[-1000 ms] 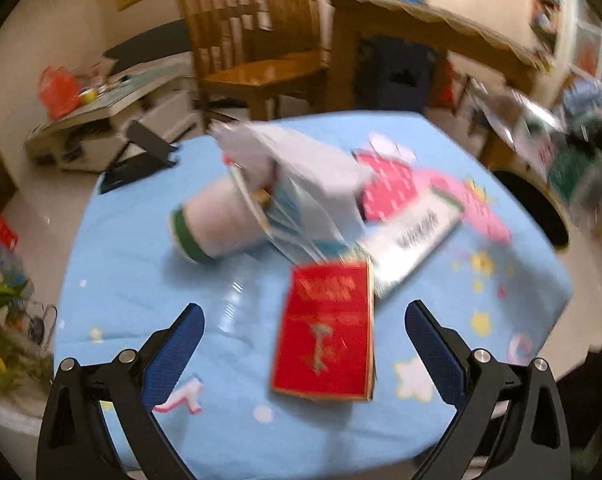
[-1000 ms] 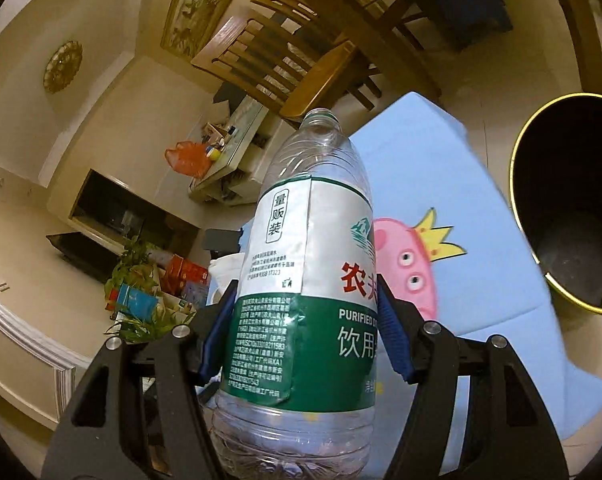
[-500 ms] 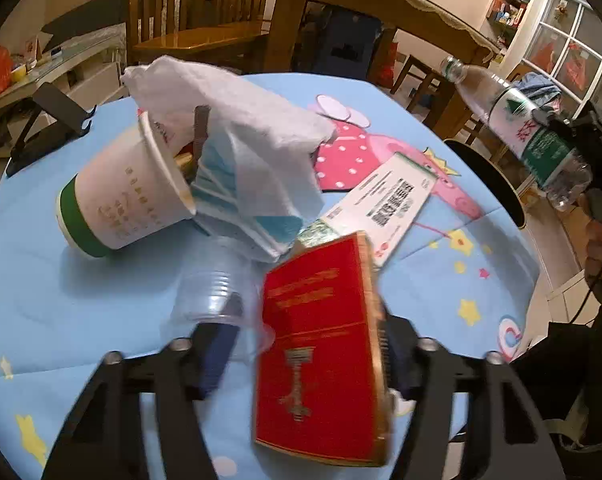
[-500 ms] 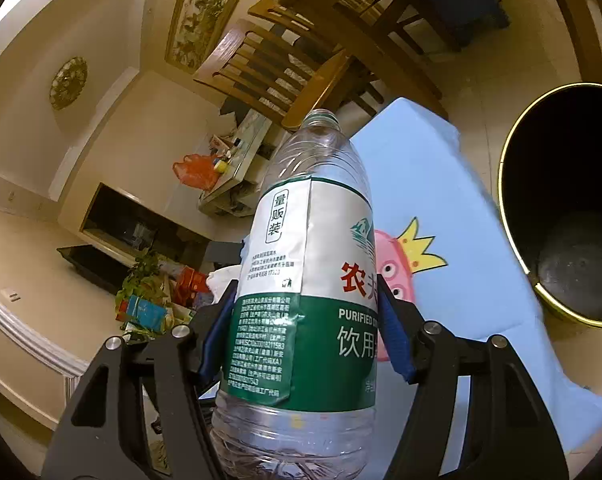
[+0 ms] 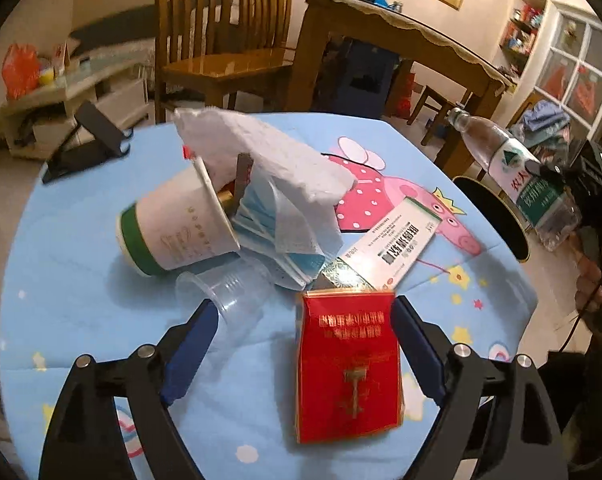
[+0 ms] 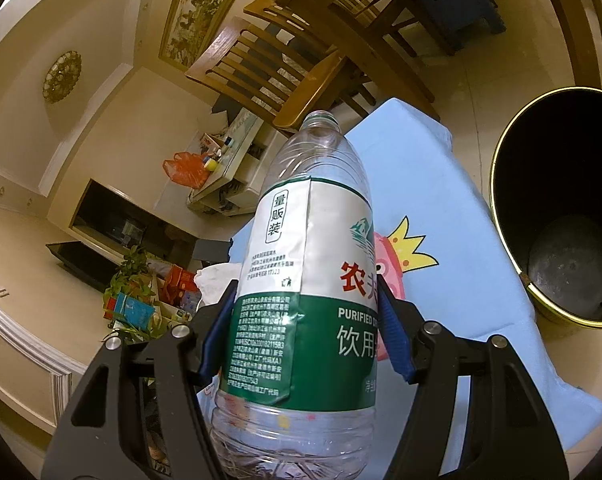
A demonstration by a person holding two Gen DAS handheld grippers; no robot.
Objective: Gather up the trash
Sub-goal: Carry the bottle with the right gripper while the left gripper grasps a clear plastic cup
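My left gripper (image 5: 301, 332) is open over the blue tablecloth (image 5: 69, 280). A red packet (image 5: 347, 364) lies between its fingers against the right one, and a clear plastic cup (image 5: 229, 296) lies by the left one. Beyond them lie a tipped paper cup (image 5: 177, 228), a crumpled tissue (image 5: 269, 156), a blue face mask (image 5: 281, 236) and a white box (image 5: 389, 244). My right gripper (image 6: 307, 324) is shut on an empty water bottle (image 6: 313, 280), held above the table's edge near the black bin (image 6: 561, 208). The bottle (image 5: 513, 176) also shows at the right of the left wrist view.
The black bin (image 5: 489, 212) with a gold rim stands on the floor off the table's right side. A black stand (image 5: 85, 140) sits at the table's far left. Wooden chairs (image 5: 221, 56) and a wooden table (image 5: 401, 40) stand behind.
My left gripper has closed in on the red packet, narrowed around it, then widened again. My right gripper has carried the bottle a little nearer the bin.
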